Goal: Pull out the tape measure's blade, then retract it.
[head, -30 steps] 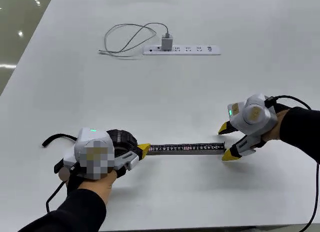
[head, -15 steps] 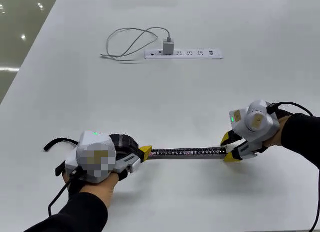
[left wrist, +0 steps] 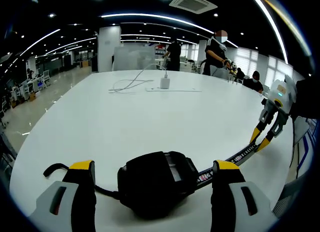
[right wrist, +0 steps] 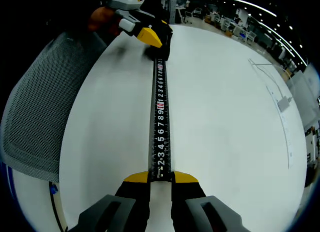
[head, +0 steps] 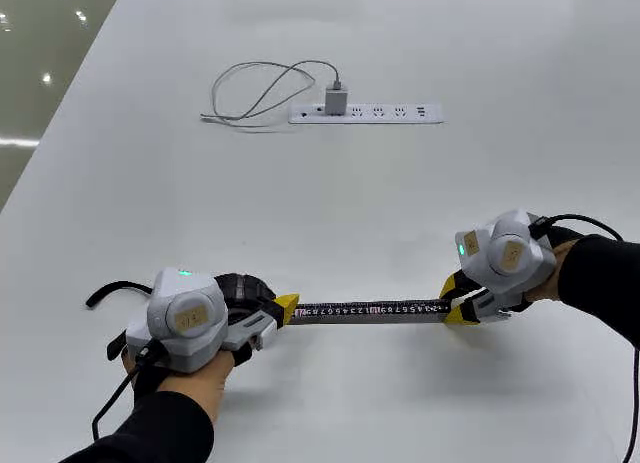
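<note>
Pinching the free end of the dark metal blade with its white printed numerals, the right gripper has its yellow-tipped jaws pressed together on the strip. The blade runs straight and low along the white tabletop to the black rounded tape measure case. The case sits between the spread jaws of the left gripper — in the left gripper view a narrow gap shows on each side of it, so I cannot tell whether the jaws touch it. A thin black wrist strap trails from the case toward the table's near left edge. Well apart from the work, at the far side of the table, lies a white power strip with a white charger plugged in and a looped grey cable.
</note>
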